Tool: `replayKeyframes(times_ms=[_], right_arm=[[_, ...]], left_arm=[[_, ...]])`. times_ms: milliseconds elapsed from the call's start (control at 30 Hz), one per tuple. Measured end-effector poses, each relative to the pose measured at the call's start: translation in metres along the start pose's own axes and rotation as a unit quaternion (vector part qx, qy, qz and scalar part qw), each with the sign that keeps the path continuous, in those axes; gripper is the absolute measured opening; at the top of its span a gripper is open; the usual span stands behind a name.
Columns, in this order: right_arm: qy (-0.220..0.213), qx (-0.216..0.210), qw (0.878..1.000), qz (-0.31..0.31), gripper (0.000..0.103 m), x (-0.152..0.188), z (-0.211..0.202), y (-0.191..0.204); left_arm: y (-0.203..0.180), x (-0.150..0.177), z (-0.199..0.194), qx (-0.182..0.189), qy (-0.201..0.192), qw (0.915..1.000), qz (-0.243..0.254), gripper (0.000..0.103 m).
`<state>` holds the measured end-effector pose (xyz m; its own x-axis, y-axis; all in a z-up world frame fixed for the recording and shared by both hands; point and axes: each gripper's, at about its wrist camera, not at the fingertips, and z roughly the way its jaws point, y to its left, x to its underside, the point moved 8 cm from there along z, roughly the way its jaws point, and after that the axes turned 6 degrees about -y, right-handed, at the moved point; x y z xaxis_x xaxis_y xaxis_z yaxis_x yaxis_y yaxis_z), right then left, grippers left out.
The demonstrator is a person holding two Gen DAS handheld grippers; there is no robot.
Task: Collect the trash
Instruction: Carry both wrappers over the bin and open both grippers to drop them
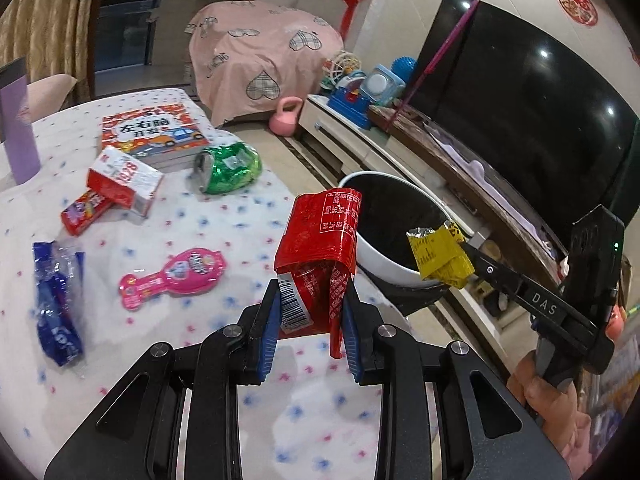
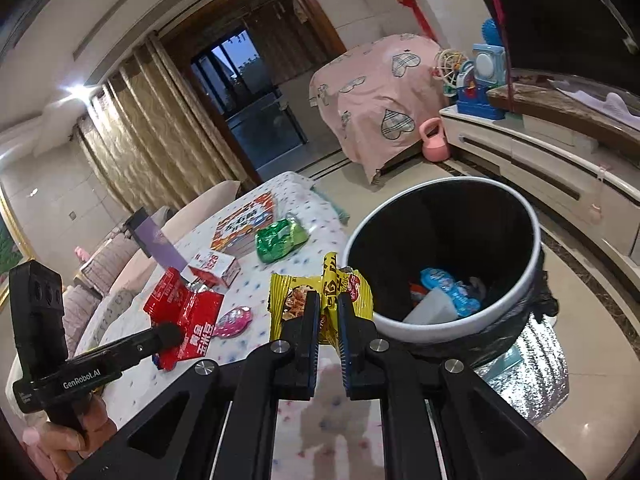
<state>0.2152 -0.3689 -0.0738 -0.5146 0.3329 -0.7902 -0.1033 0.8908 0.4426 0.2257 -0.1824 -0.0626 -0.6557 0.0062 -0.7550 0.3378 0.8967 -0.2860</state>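
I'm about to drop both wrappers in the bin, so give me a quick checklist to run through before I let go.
1. Left tool shut on the red foil snack wrapper: ok.
2. Right tool shut on the yellow foil snack wrapper: ok.
3. White round bin with black liner open, room inside: ok.
4. Yellow wrapper over the bin mouth: cannot tell; the left wrist view puts it at the rim, the right wrist view beside it.
5. Red wrapper over the bin mouth: not ok; it hangs above the spotted white tablecloth, short of the rim.
6. Tools apart from each other: ok.
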Motion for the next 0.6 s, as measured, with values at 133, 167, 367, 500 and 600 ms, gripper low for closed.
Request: replayKeyframes(times_ms=[133, 167, 367, 500, 600], right_arm=[[-0.006, 0.008, 1.0, 0.002, 0.009, -0.006, -0.003, -0.01], [-0.007, 0.01, 1.0, 0.002, 0.009, -0.007, -0.003, -0.013], [-0.014, 0.026, 1.0, 0.005, 0.009, -0.018, -0.005, -0.033], [-0.017, 0.036, 0.999, 0.006, 0.009, -0.026, -0.003, -0.045], [-0.019, 0.043, 0.999, 0.008, 0.009, -0.032, -0.001, -0.054]], left_arm=[[-0.013, -0.002, 0.01, 0.008, 0.006, 0.9999, 0.008, 0.026], [-0.017, -0.003, 0.014, 0.011, 0.009, 0.9999, 0.01, 0.026], [-0.037, -0.012, 0.03, 0.024, 0.013, 0.9993, 0.024, 0.026], [-0.049, -0.021, 0.045, 0.029, 0.018, 0.999, 0.027, 0.027], [-0.059, -0.026, 0.058, 0.034, 0.022, 0.9986, 0.033, 0.027]])
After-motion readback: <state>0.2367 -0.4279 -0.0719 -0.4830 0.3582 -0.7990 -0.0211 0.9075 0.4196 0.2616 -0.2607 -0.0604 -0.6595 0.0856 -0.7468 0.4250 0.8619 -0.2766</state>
